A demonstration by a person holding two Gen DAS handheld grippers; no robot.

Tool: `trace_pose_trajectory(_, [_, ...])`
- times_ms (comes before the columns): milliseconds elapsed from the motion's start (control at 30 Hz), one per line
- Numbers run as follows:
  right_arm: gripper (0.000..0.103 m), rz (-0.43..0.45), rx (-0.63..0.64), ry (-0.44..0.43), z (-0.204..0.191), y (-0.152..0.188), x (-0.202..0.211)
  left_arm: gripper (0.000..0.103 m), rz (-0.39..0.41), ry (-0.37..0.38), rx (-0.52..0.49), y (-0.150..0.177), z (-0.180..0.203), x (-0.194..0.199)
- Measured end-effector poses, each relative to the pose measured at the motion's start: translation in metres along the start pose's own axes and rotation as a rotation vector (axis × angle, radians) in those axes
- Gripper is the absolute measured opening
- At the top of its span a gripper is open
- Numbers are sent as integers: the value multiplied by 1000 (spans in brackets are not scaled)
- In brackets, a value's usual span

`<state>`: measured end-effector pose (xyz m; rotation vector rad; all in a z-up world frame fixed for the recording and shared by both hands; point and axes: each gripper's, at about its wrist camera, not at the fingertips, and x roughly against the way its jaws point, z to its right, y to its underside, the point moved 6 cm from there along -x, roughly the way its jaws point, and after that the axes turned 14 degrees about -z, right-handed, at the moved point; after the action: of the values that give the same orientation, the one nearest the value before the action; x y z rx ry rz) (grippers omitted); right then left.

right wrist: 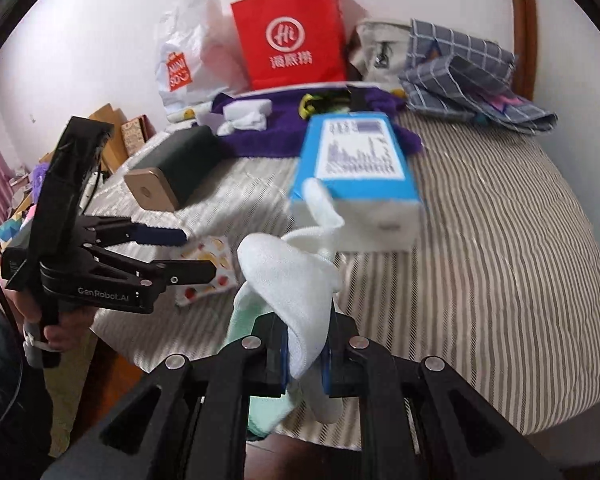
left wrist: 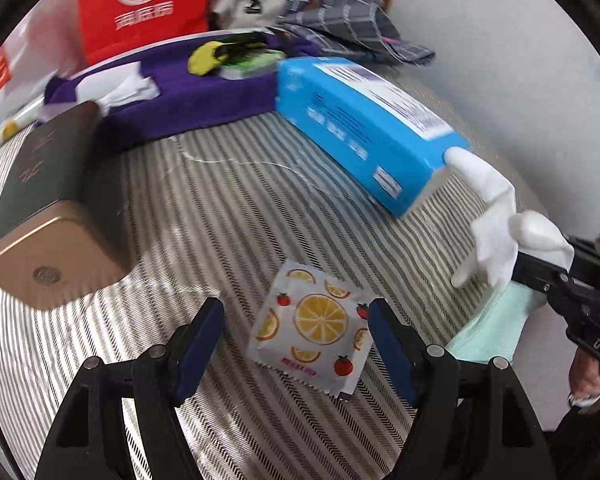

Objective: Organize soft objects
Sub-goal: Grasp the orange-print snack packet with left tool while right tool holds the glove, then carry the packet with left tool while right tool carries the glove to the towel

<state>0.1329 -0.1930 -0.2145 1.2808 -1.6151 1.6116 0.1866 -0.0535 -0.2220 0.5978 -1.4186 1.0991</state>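
Your right gripper [right wrist: 305, 354] has its jaws clamped on a white glove [right wrist: 288, 280], whose fingers point forward and up toward the blue box [right wrist: 356, 176]; one fingertip touches the box's near corner. A mint-green cloth [right wrist: 242, 312] hangs beside the glove at the jaws; whether it is pinched too, you cannot tell. Your left gripper [left wrist: 296, 326] holds its jaws wide, straddling a square fruit-print packet [left wrist: 314, 330] lying flat on the bed [left wrist: 220, 220]. Further out sits a dark case with a gold end [left wrist: 48, 216], then a purple towel [left wrist: 204, 96] carrying crumpled white cloth [left wrist: 120, 84] and a yellow-and-black item. At the white wall stand a red paper bag [right wrist: 290, 36], a white plastic bag [right wrist: 188, 56] and a grey checked garment [right wrist: 464, 72] on the striped bedcover.
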Motion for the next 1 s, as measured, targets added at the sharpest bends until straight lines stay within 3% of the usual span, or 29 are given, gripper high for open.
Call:
trace_pose_trajectory(133, [12, -21, -8, 13, 10, 10, -3, 89, -8, -38, -69, 0, 14, -7])
trace_pose_trajectory(233, [12, -14, -37, 21, 21, 11, -3, 90, -11, -131, -118, 4, 23, -12])
trace_pose_trajectory(300, [12, -12, -51, 34, 26, 10, -5, 88, 9, -129, -110, 7, 23, -10])
trace_pose_trajectory(400, [12, -13, -59, 44, 30, 8, -9, 69, 22, -147, -73, 10, 18, -5])
trace_pose_trajectory(433, [12, -14, -61, 49, 31, 8, -10, 54, 27, -154, -53, 12, 16, -1])
trace_pose_trajectory(600, [12, -19, -65, 47, 32, 8, -11, 46, 39, -157, -21, 14, 15, 2])
trace_pose_trajectory(667, [12, -20, -62, 47, 31, 7, -10, 33, 47, -124, 9, 16, 12, 5])
trace_pose_trajectory(800, [12, -22, -60, 42, 28, 7, -8, 27, 46, -80, 46, 17, 5, 8])
trace_pose_trajectory(1000, [12, -26, -51, 40, 22, 6, -8, 20, 53, -90, 50, 21, 8, 12])
